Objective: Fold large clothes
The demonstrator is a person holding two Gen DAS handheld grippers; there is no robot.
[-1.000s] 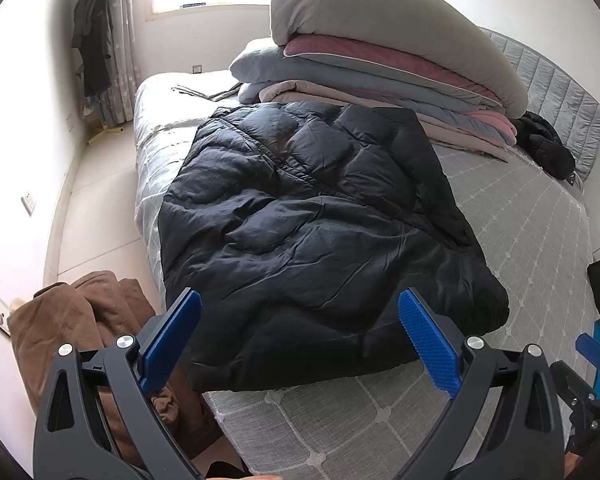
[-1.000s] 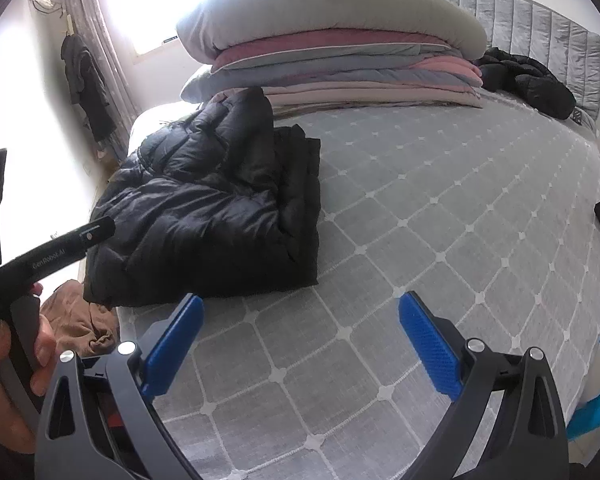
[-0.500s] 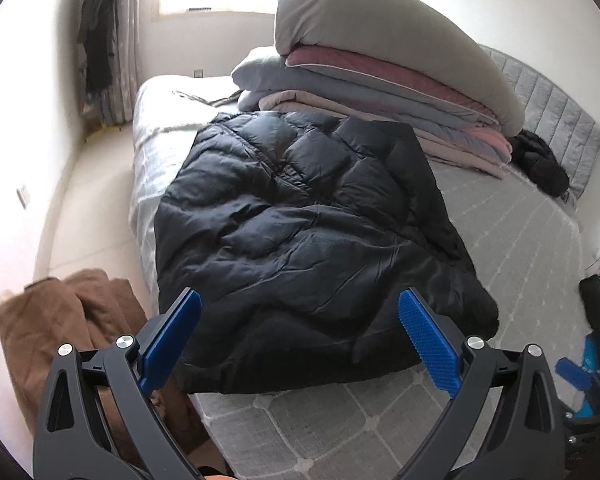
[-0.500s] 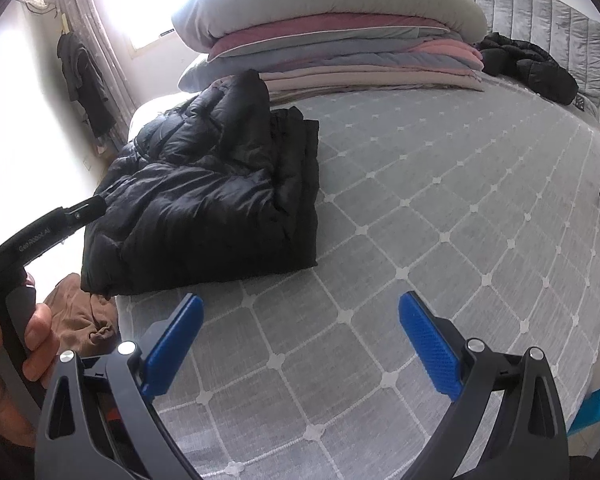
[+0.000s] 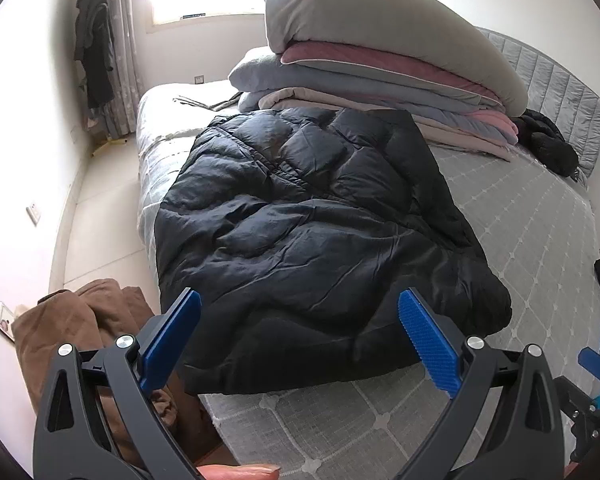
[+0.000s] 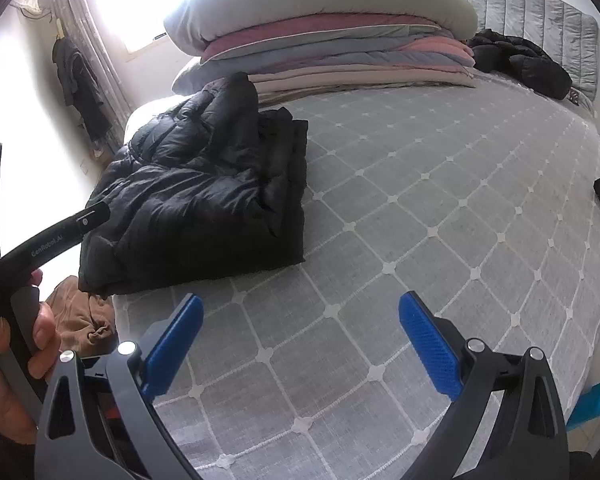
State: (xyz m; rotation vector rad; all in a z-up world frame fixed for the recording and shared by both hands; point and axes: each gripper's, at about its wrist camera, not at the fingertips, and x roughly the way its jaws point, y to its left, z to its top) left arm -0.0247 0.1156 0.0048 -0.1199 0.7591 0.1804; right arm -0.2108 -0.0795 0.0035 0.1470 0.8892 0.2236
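The left gripper [image 5: 300, 340] hung nearest the camera with its blue jaws spread wide and nothing between them, poised over the near edge of the black puffer jacket [image 5: 320, 232]. The right gripper [image 6: 300, 344] was likewise wide apart and empty, above bare gray quilted bed cover [image 6: 440, 208], well to the right of the jacket. At the far left of the right wrist view a hand [image 6: 4, 364] gripped the black handle of the other tool. The jacket lay folded on the left side of the bed, its near hem just short of the mattress edge and its left side reaching the bed's left border; from the right it showed as a thick layered bundle. On the floor to the left, beside the bed's near corner, sat a heap of brown cloth [image 5: 80, 328]. Beyond the jacket, touching its far end, rose a stack of folded blankets [image 5: 380, 60] in gray, pink and beige. To the right of that stack a second dark garment [image 5: 548, 148] rested against the gray padded headboard [image 5: 560, 84]. Farthest off, dark clothes [image 5: 94, 60] hung by the curtain near the bright window.
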